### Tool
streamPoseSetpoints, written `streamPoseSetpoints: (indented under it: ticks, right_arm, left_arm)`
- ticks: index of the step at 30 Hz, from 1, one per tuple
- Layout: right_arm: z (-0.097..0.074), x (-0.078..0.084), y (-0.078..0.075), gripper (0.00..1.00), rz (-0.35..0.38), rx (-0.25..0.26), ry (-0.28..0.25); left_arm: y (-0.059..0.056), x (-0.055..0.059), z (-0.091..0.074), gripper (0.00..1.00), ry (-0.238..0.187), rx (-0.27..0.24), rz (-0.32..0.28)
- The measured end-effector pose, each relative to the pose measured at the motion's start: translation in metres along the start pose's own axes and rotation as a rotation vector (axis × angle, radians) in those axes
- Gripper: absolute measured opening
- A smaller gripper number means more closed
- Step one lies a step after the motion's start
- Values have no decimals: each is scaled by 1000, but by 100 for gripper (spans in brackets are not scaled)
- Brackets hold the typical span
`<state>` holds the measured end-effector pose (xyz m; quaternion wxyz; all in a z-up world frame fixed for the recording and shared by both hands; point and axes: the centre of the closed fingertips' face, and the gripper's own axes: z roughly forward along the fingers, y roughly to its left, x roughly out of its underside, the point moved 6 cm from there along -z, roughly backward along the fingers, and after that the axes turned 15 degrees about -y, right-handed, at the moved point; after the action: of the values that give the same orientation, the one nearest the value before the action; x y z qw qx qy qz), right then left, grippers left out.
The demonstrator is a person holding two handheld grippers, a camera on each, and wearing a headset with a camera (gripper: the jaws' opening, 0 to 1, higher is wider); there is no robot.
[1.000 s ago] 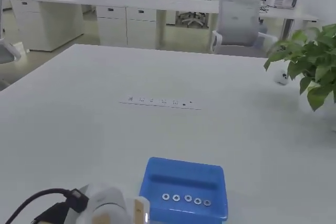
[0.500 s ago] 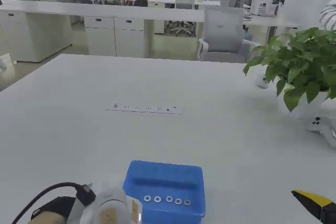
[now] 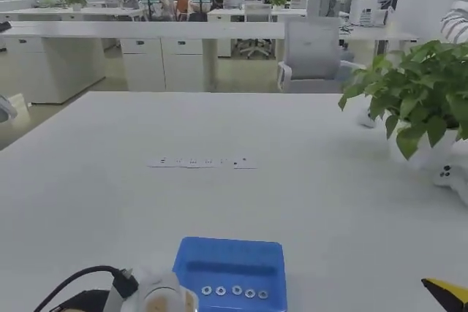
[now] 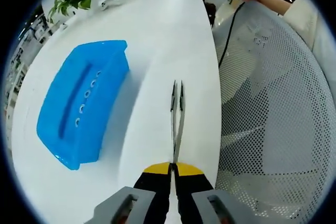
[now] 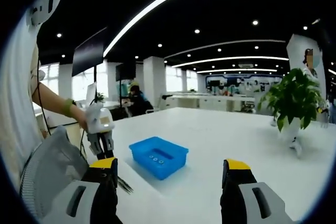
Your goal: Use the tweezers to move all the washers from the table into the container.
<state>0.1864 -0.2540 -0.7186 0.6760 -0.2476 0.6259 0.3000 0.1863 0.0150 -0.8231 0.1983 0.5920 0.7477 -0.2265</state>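
Note:
A blue container (image 3: 230, 264) stands near the table's front edge with several washers (image 3: 234, 291) in a row inside it. In the left gripper view the container (image 4: 81, 111) lies to the left of the tweezers (image 4: 177, 119). My left gripper (image 4: 170, 169) is shut on the tweezers, whose thin tips are close together with nothing between them, above the table edge. The left gripper (image 3: 157, 301) sits just left of the container in the head view. My right gripper (image 5: 170, 166) is open and holds nothing, and its yellow tip (image 3: 446, 290) shows at the lower right.
A potted plant (image 3: 420, 100) stands at the table's right side, with a white device (image 3: 447, 174) beside it. A flush power strip (image 3: 201, 162) lies mid-table. A mesh chair (image 4: 273, 108) is close to the table edge. People stand far behind.
The head camera has tilted up, so the container sits lower in the picture. The right gripper's yellow tip has come into the lower right corner. The washers have not moved.

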Motion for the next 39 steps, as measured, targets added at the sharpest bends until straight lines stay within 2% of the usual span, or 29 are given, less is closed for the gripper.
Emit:
streamPoseSetpoints:
  ticks: [2,4,5,6,7,8,9,10,11,12,13,14,16,17,18,19,21,23,25,27,31,32,33,35,36,39]
  right_arm:
    - [1,1,1,80,5,2,-3]
    - [1,3,0,81,-5,4,4]
    - [1,4,1,81,-17,3,10]
    - [1,6,1,81,-22,2,13]
    - [2,7,1,81,-23,2,24]
    - [2,8,2,82,-26,-3,28]
    - [3,8,3,82,-38,-9,31]
    - [4,7,3,83,-47,-12,27]
    - [4,6,4,83,-58,-14,22]
    - [4,6,3,84,-61,-12,21]
    - [3,6,2,84,-61,-5,21]
    - [3,6,0,85,-55,7,17]
    - [3,5,-2,85,-44,23,7]
    - [2,4,-3,85,-38,32,0]
    - [2,2,-5,86,-36,45,-11]
    - [1,2,-6,86,-37,52,-16]
    - [0,2,-7,87,-37,63,-21]
    - [0,1,-8,88,-37,65,-25]
    - [1,2,-6,88,-43,58,-24]
    - [2,2,-4,90,-60,48,-18]
    - [3,0,-6,92,-68,60,-27]
    - [3,-1,-6,93,-68,67,-32]
    - [3,-2,-7,93,-68,74,-35]
    - [3,-1,-7,93,-68,83,-29]
    - [2,-1,-7,94,-83,88,-18]
    - [2,-1,-7,93,-101,93,-14]
  left_arm:
    - [-1,1,-1,2,-21,-22,-27]
    - [-3,1,-2,10,-62,-48,-50]
    - [-5,1,-5,12,-102,-72,-102]
    - [-5,1,-7,15,-131,-91,-125]
    - [-6,0,-9,19,-173,-120,-147]
    - [-7,-1,-15,22,-241,-163,-193]
    - [-9,-2,-19,27,-287,-191,-229]
    - [-11,-4,-26,31,-366,-237,-269]
    - [-11,-5,-32,34,-416,-276,-303]
    - [-13,-6,-39,38,-488,-320,-330]
    - [-14,-6,-44,39,-524,-354,-361]
    - [-15,-7,-51,40,-574,-410,-383]
    - [-16,-8,-61,44,-631,-483,-376]
    - [-16,-9,-68,48,-677,-549,-370]
    - [-17,-10,-72,54,-705,-582,-369]
    - [-19,-13,-77,59,-759,-619,-375]
    - [-22,-19,-83,68,-858,-641,-390]
    - [-21,-19,-88,76,-898,-703,-383]
    - [-21,-21,-91,87,-927,-731,-383]
    - [-21,-22,-97,96,-1005,-782,-404]
    - [-18,-19,-108,99,-1084,-835,-439]
    - [-18,-19,-111,99,-1126,-850,-446]
    - [-17,-19,-113,99,-1146,-863,-441]
    - [-15,-17,-116,99,-1147,-886,-440]
    - [-16,-16,-118,99,-1161,-898,-434]
    - [-15,-15,-119,99,-1167,-902,-447]
